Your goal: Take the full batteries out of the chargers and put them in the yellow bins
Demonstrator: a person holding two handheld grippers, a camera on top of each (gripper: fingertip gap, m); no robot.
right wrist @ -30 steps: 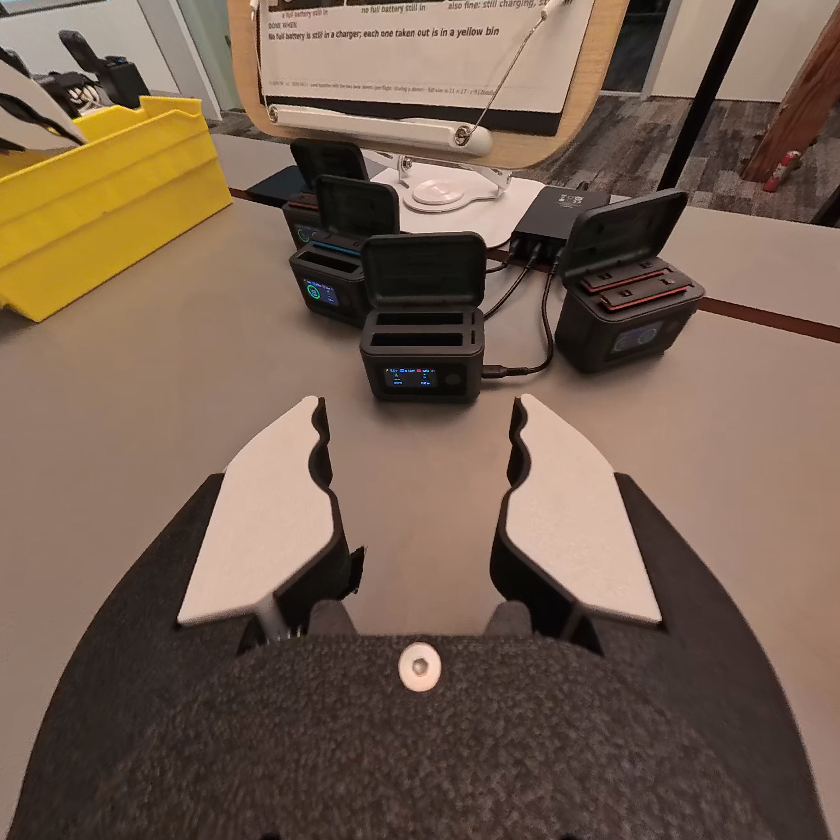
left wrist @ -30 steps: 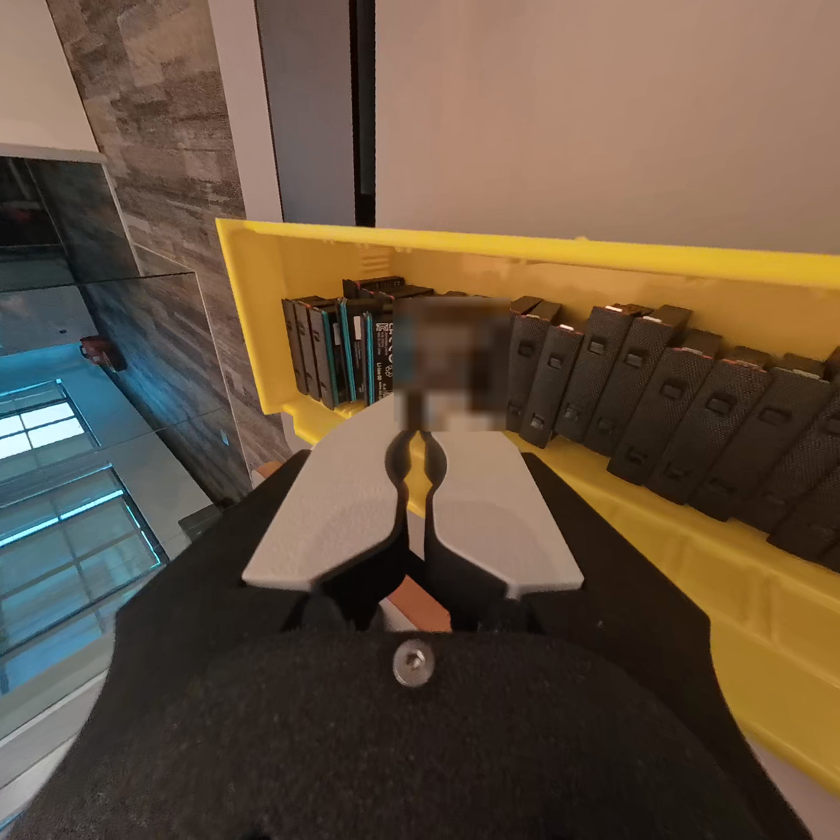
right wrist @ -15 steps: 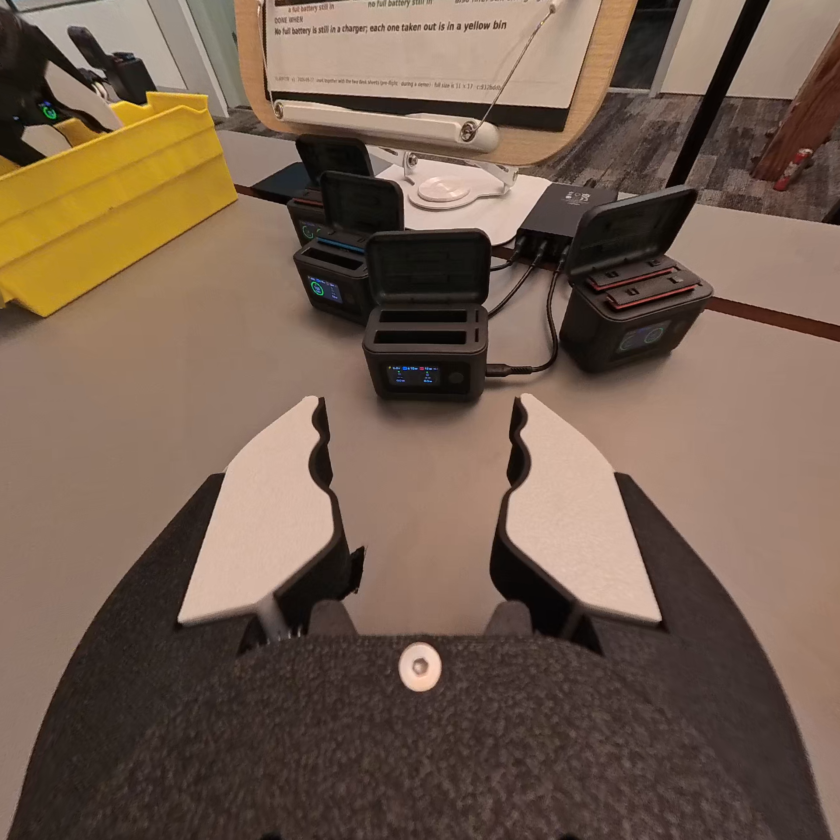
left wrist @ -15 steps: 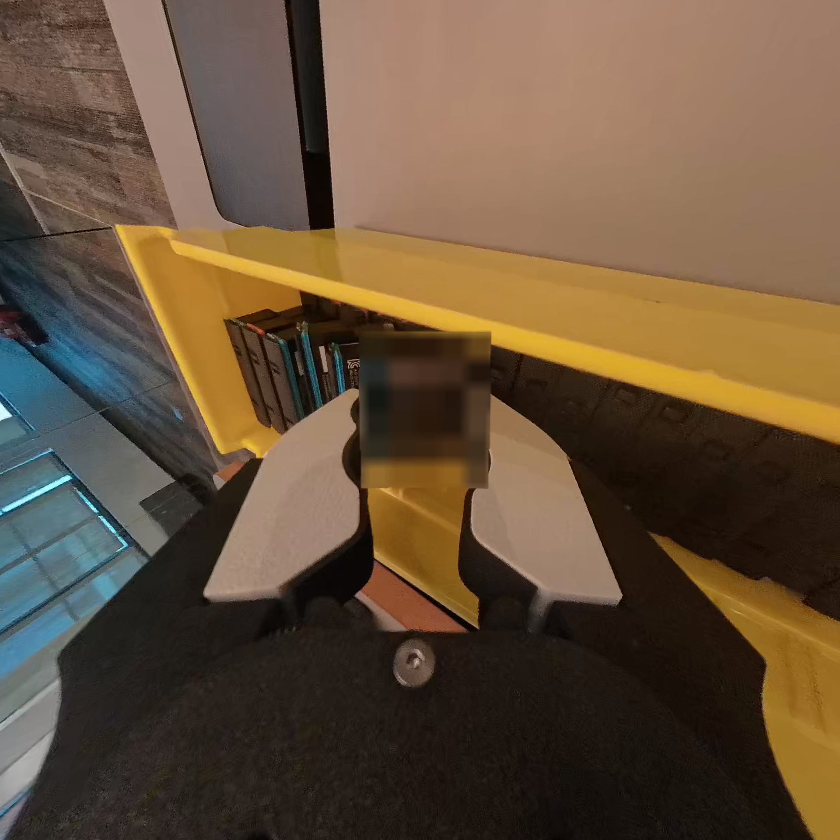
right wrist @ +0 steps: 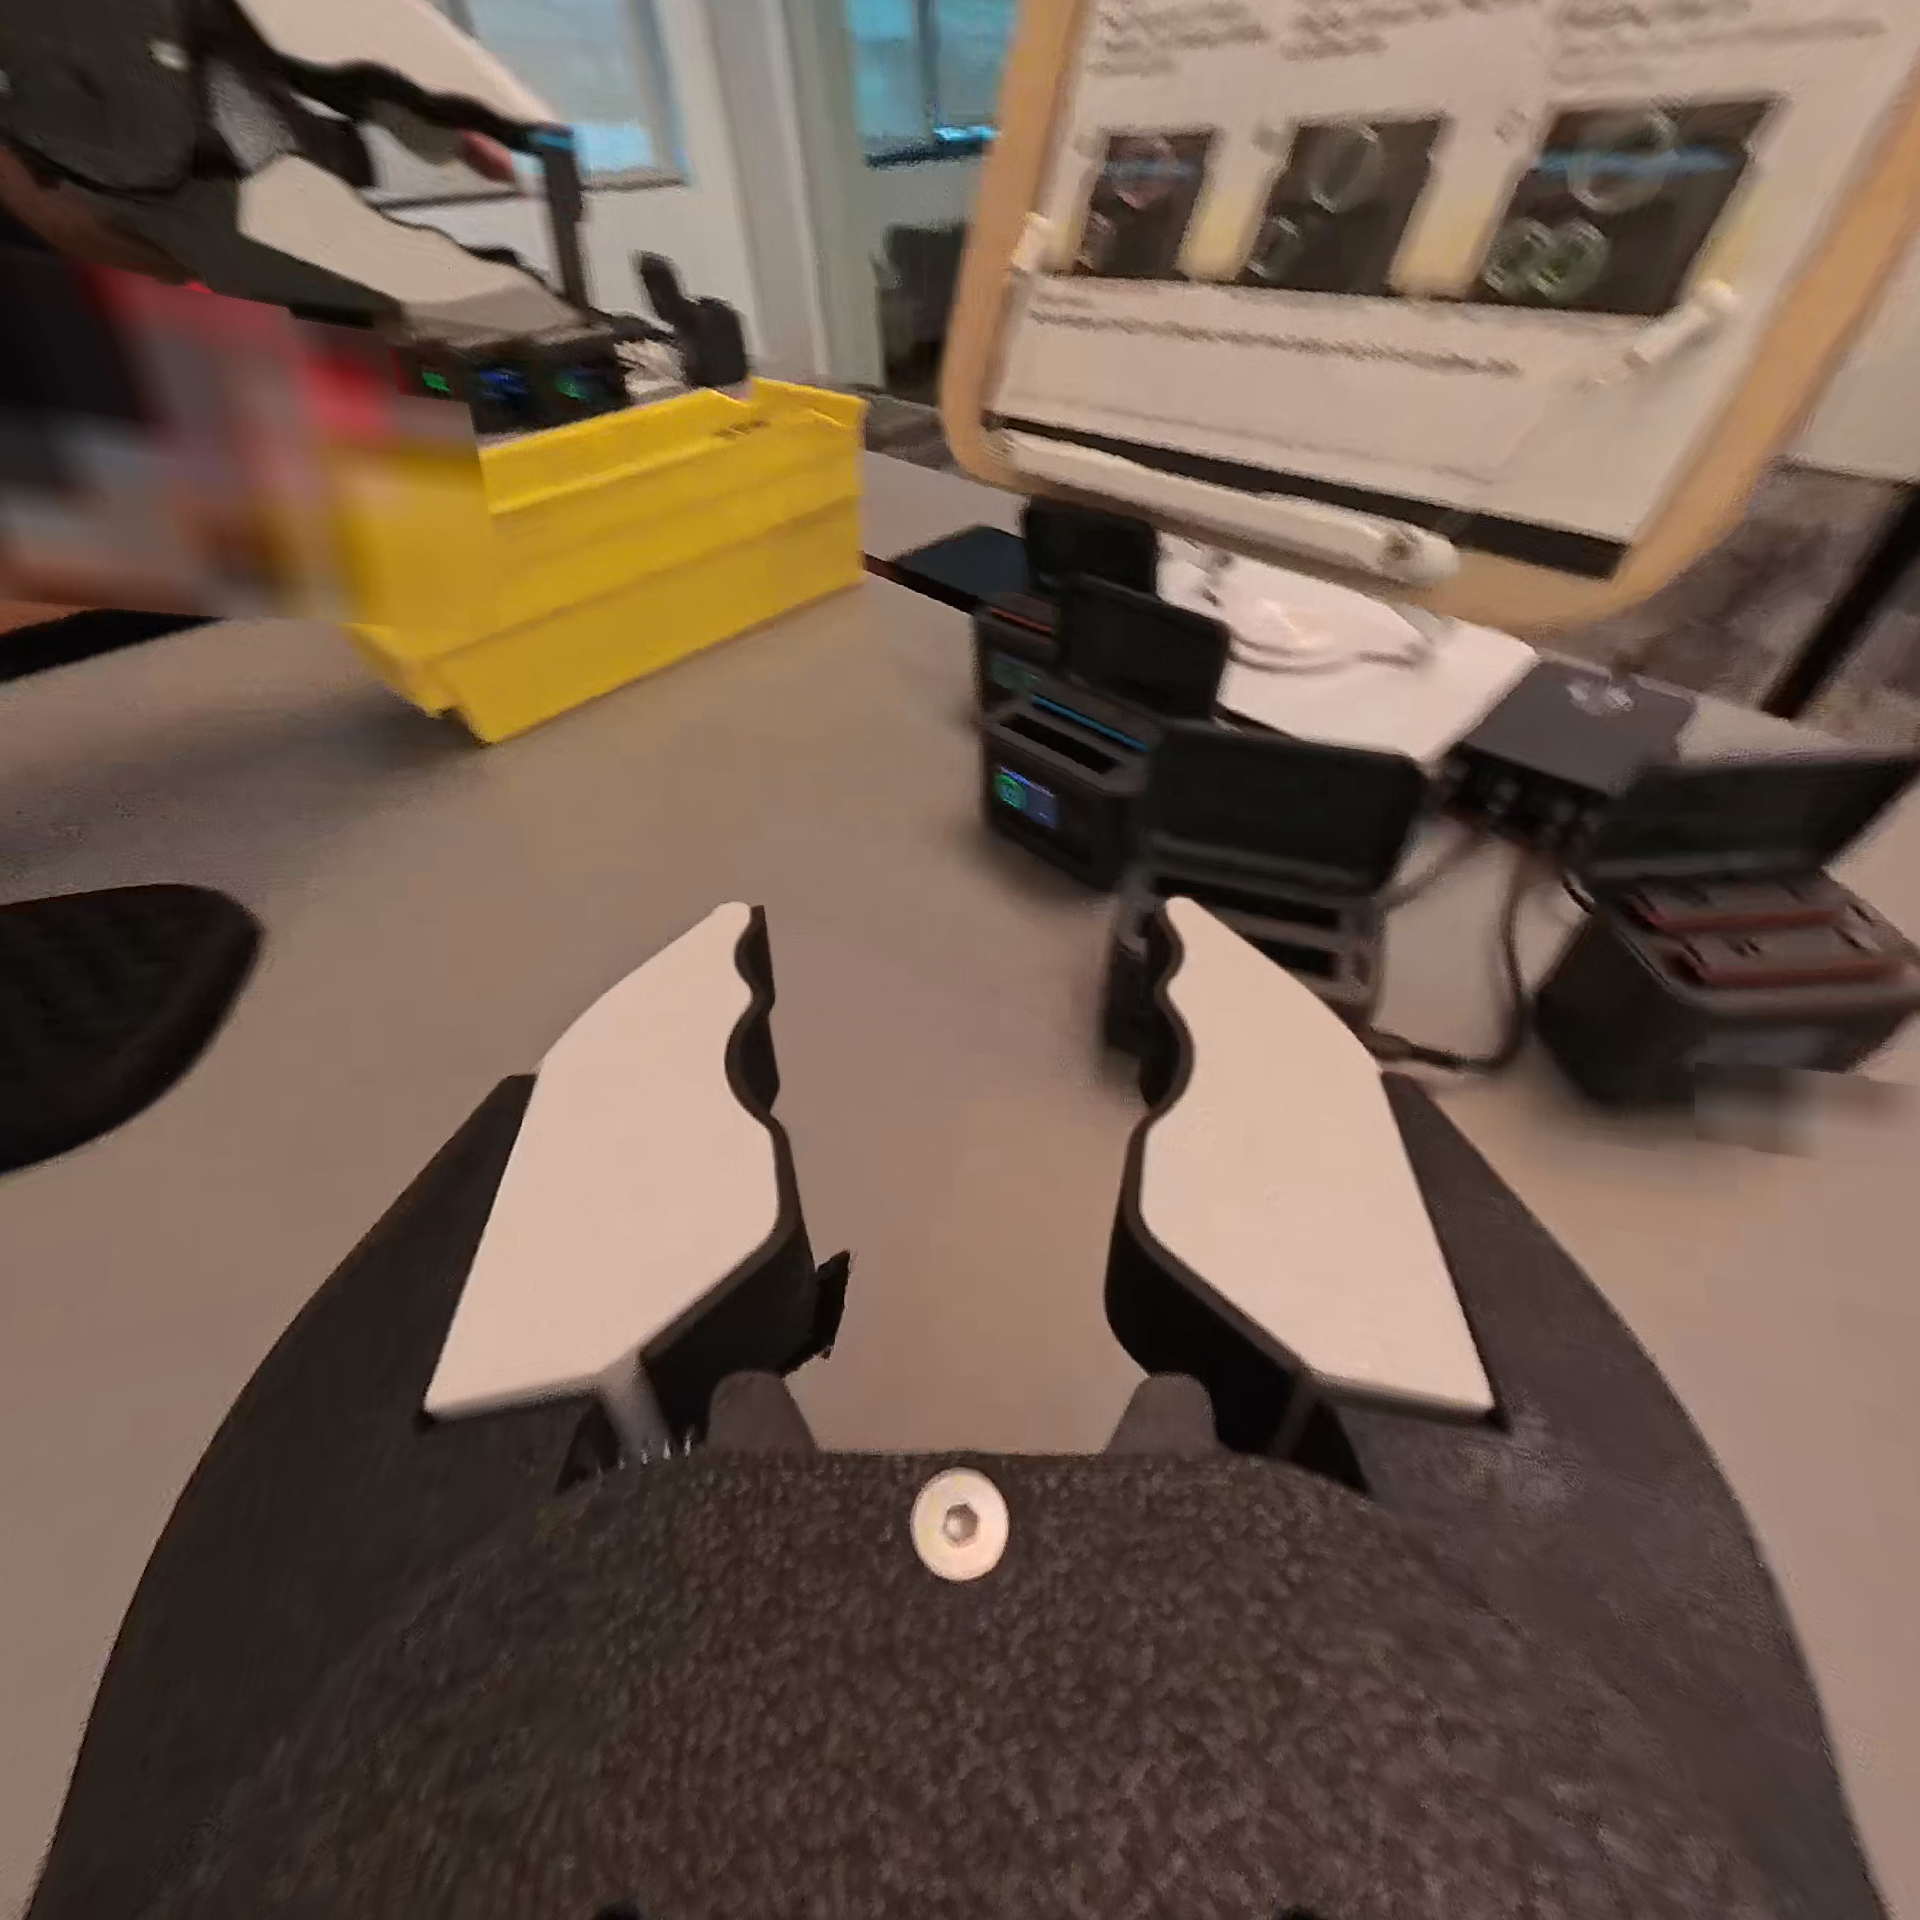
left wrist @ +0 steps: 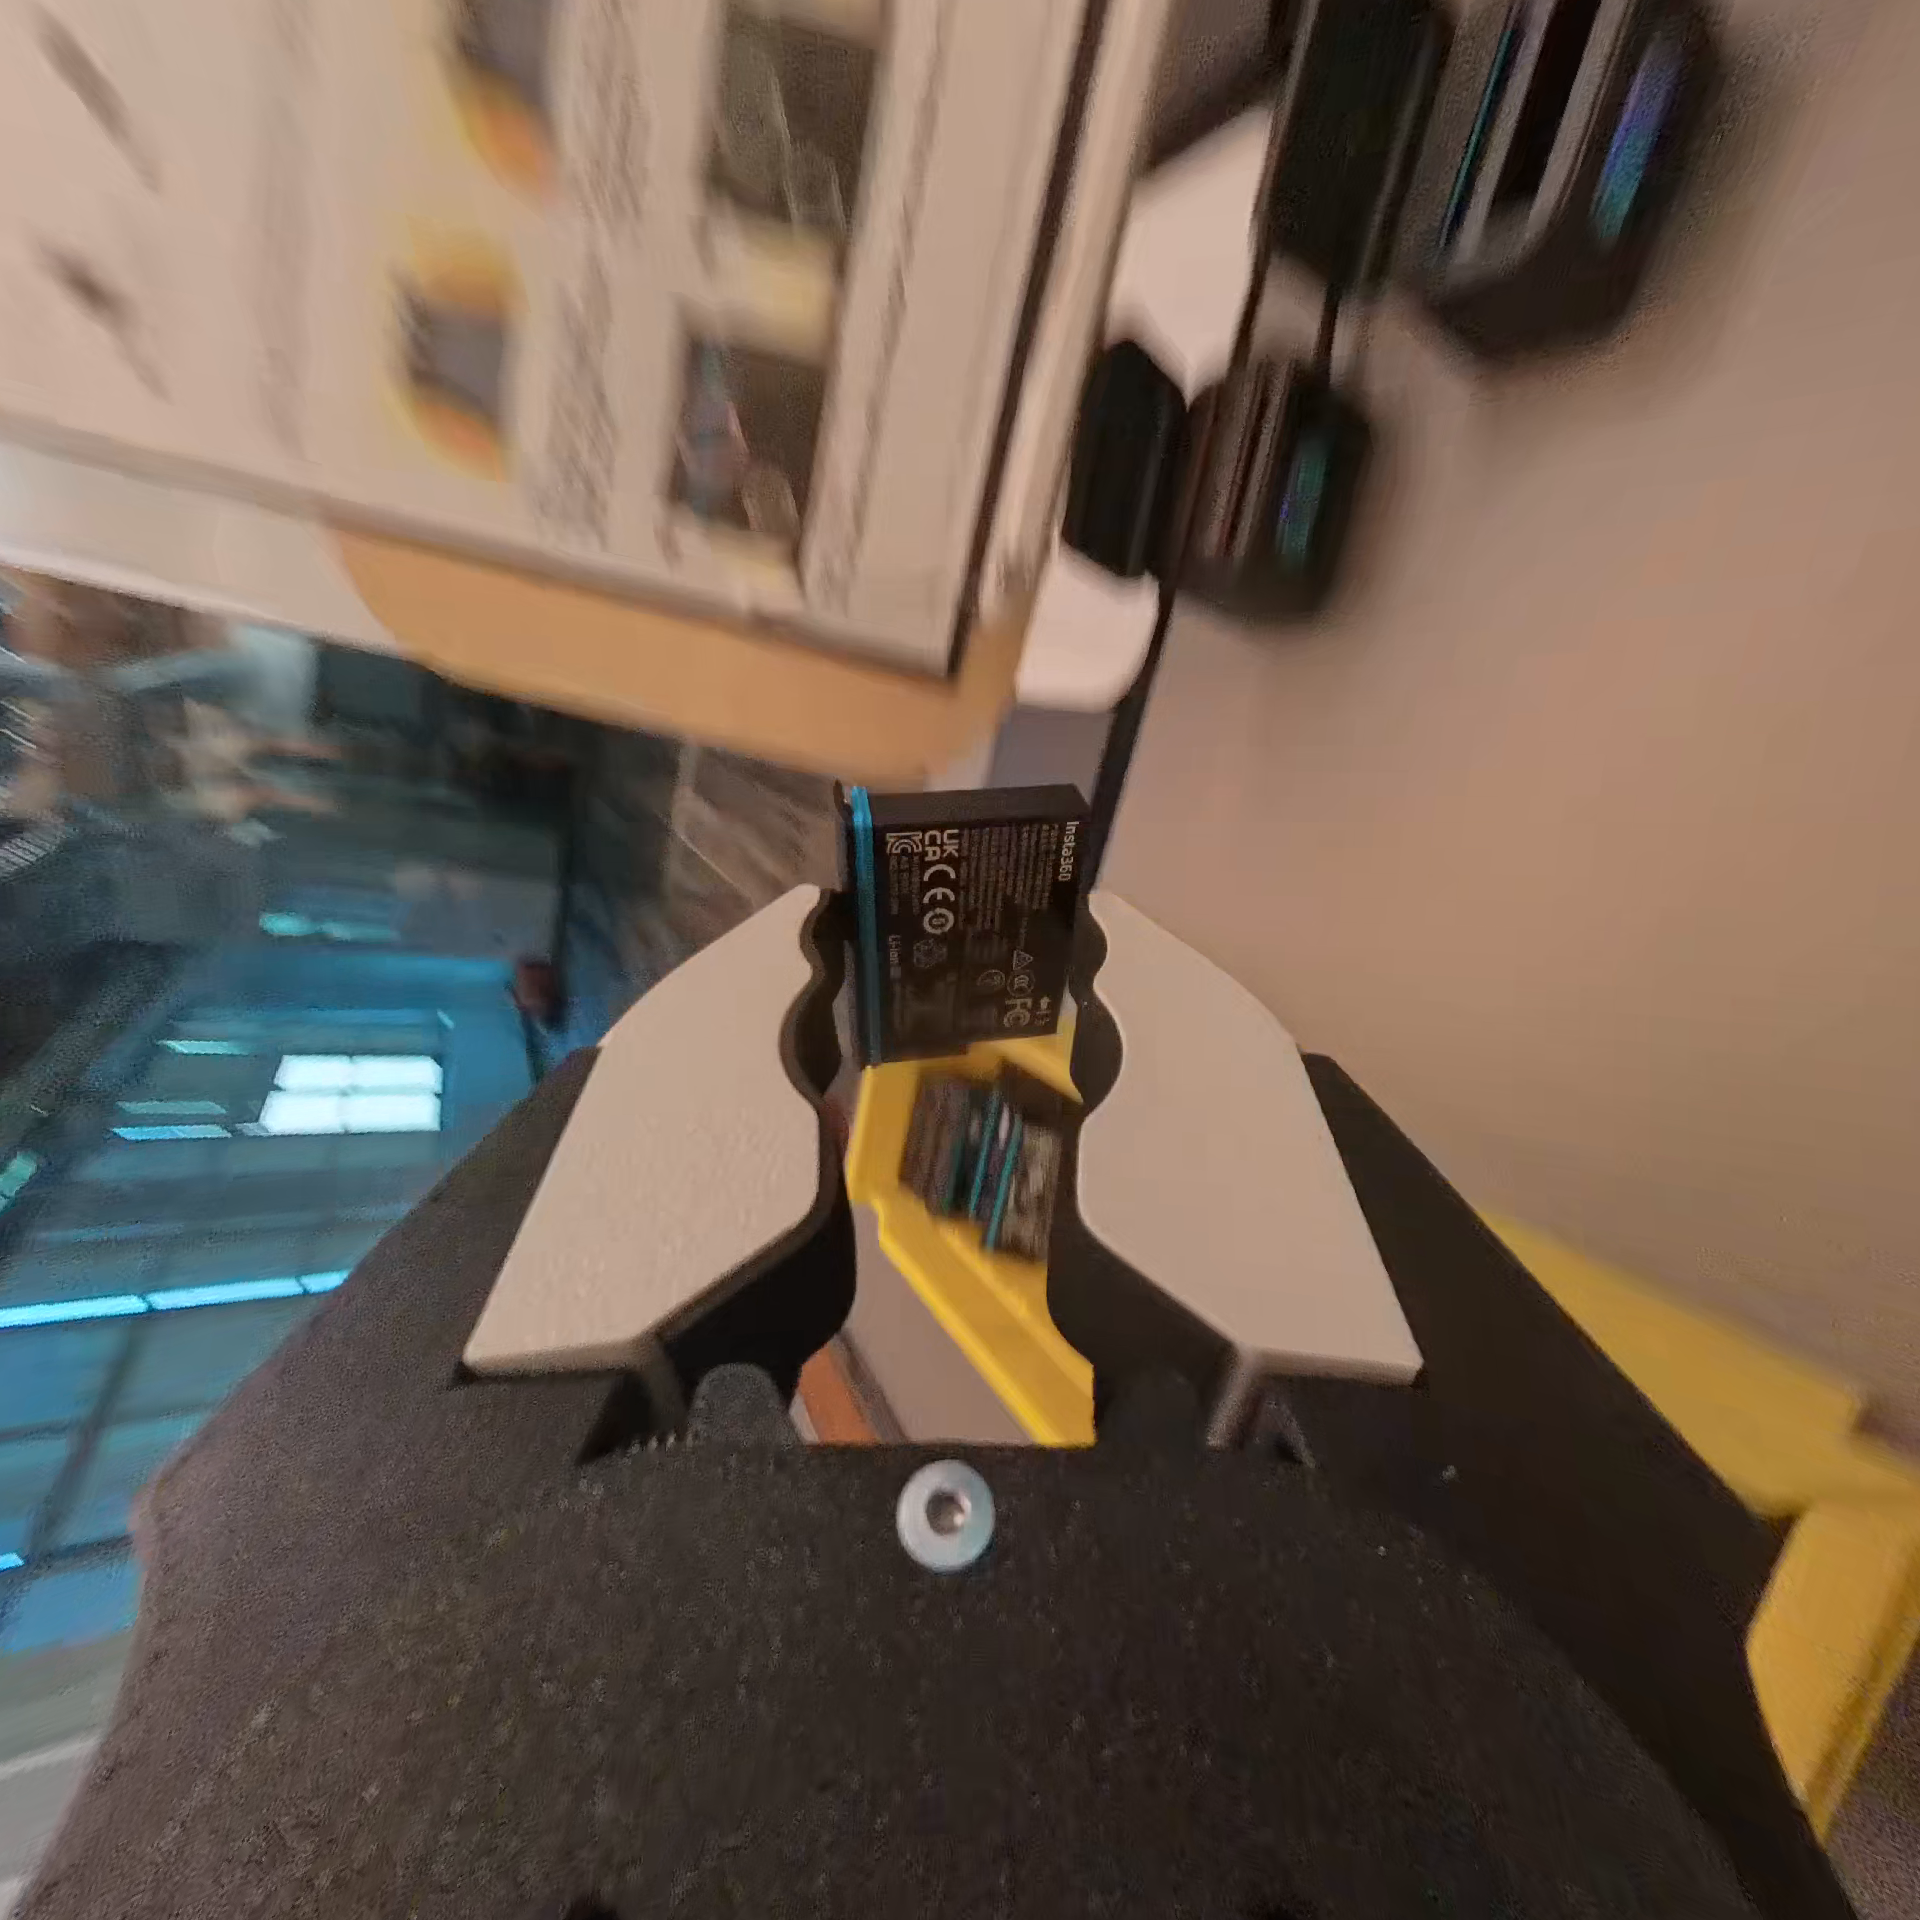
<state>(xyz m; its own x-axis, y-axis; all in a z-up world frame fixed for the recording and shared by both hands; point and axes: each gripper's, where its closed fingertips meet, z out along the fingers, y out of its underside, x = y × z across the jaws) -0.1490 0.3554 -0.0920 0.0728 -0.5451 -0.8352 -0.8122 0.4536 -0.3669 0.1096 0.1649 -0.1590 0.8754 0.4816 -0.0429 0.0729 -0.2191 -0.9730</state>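
My left gripper (left wrist: 956, 920) is shut on a black battery with a blue stripe (left wrist: 966, 935), held above the end of the yellow bin (left wrist: 966, 1309). Several batteries stand in that bin (left wrist: 982, 1158). From the right wrist view, the left gripper (right wrist: 540, 208) hangs over the yellow bin (right wrist: 644, 540) with the battery (right wrist: 561, 208) in its tips. My right gripper (right wrist: 958, 914) is open and empty above the grey table. Black chargers with open lids stand to its right: one with a lit screen (right wrist: 1049, 790), one behind my right fingertip (right wrist: 1288, 914), one holding red-edged batteries (right wrist: 1725, 966).
A wood-framed board with a paper sheet (right wrist: 1455, 260) stands on a white base behind the chargers. A black power hub (right wrist: 1569, 727) with cables feeds them. A dark rounded shape (right wrist: 104, 997) lies at the table's left edge. Bare table (right wrist: 623, 831) lies between bin and chargers. Across from one pair of fingers to the other is roughly 35 cm.
The left gripper has lifted out of the bin and swung round, with a battery between its fingers, which stand wider apart than a second ago. The right gripper has turned left, still open.
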